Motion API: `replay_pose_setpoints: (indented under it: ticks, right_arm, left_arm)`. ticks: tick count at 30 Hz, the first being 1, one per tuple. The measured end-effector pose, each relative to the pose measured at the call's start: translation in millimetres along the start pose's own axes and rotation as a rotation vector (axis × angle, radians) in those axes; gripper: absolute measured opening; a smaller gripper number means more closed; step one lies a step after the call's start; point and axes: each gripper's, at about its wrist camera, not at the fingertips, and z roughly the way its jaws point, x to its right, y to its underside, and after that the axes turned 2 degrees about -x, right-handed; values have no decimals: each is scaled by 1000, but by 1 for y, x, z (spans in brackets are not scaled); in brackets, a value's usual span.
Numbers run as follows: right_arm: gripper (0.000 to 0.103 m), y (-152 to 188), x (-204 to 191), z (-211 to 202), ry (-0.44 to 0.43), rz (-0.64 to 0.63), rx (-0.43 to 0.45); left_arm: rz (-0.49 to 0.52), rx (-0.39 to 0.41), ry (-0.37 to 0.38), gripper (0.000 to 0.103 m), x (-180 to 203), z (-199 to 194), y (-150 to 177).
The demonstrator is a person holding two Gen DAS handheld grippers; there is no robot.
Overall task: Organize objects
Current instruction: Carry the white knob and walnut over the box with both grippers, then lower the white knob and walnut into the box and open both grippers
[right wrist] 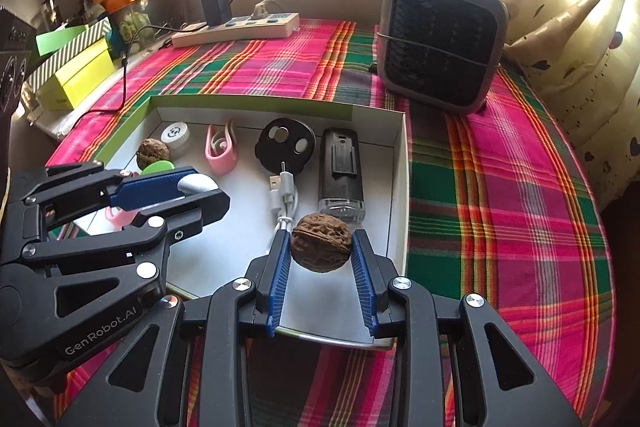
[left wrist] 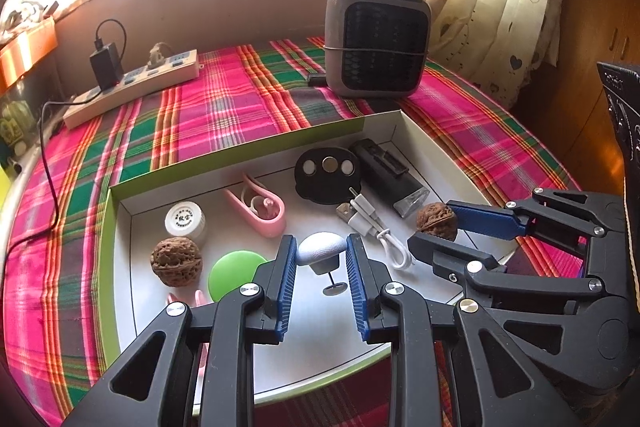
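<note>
My left claw [left wrist: 322, 255] grips a small white knob-shaped thing with a metal pin [left wrist: 322, 251], its blue pads pressed on either side of the rounded head, held just above the floor of the shallow white box [left wrist: 384, 125] with the green rim. My right claw [right wrist: 322, 247] is closed on a walnut [right wrist: 321, 247], held over the box's near right corner. A second walnut [left wrist: 176, 261] sits in the box to the left, beside a white round cap [left wrist: 185, 221] and a green disc [left wrist: 234, 277]. Farther back in the box lie a pink clip [left wrist: 260, 205], a black round piece with three studs [left wrist: 328, 173], a black oblong device [left wrist: 386, 177] and a coiled white cable [left wrist: 374, 223]. The box rests on a plaid cloth over the worktop [left wrist: 224, 107], with a fan heater [left wrist: 378, 39] and a power strip [left wrist: 132, 85] behind it.
</note>
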Motion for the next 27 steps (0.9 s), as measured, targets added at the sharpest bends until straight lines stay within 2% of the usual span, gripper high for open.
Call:
replay_pose_setpoints:
  ticks: [11, 27]
  right_arm:
    - [32, -3, -3, 4, 4, -73, -40]
    - [32, -5, -3, 6, 8, -91, -56]
  left_arm:
    - [62, -22, -1, 23, 3, 5, -5]
    - [67, -28, -6, 24, 4, 7, -6]
